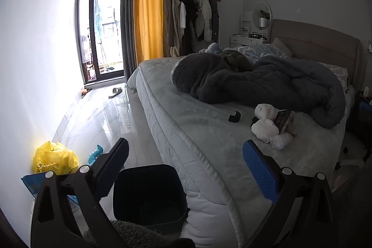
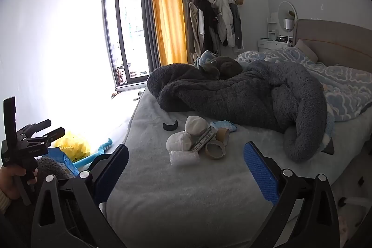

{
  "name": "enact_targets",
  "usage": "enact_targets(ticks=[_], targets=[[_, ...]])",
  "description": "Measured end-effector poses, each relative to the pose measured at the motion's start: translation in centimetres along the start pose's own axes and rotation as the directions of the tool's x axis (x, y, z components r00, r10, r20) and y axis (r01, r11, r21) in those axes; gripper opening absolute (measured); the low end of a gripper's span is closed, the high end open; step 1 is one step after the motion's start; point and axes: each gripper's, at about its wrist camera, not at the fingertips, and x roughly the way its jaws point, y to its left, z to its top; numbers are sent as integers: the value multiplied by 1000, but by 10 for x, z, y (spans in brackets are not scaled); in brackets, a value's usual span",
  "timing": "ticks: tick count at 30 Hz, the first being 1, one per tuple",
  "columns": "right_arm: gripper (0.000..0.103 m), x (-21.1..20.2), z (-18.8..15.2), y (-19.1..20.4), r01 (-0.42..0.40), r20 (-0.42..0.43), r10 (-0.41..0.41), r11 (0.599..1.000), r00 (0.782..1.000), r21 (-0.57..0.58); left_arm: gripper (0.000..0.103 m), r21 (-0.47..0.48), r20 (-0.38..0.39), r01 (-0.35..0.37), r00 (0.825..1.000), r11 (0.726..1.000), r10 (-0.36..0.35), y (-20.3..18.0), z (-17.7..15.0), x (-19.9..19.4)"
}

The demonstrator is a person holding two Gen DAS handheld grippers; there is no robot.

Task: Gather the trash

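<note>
The pale quilted mattress [image 2: 162, 190] bears the litter near its foot, short of the dark fleece blanket [image 2: 232, 94]. Beside the mattress stands an empty dark plastic bin [image 1: 148, 192]. Crumpled white wads [image 2: 179, 141], cardboard tape rolls [image 2: 215, 149] and a bubble-wrap scrap [image 2: 184, 157] cluster together. Both the right gripper [image 2: 186, 169] and left gripper [image 1: 186, 166] gape empty; take one wad squarely.

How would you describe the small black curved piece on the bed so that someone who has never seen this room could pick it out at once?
Start at the bed and the dark grey fleece blanket heaped across it. On the bare sheet in front of the blanket lies a trash pile of white wads and tape rolls. The black curved piece lies alone just left of that pile: the only black, C-shaped item there.
</note>
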Motion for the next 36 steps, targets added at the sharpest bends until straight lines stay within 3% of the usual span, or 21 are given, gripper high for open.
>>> enact_targets(ticks=[36], targets=[[100,1,0,0,2,-1,-2,1000,1000,-4,100,-12,-7,6,1000,1000,-7,1,0,0]])
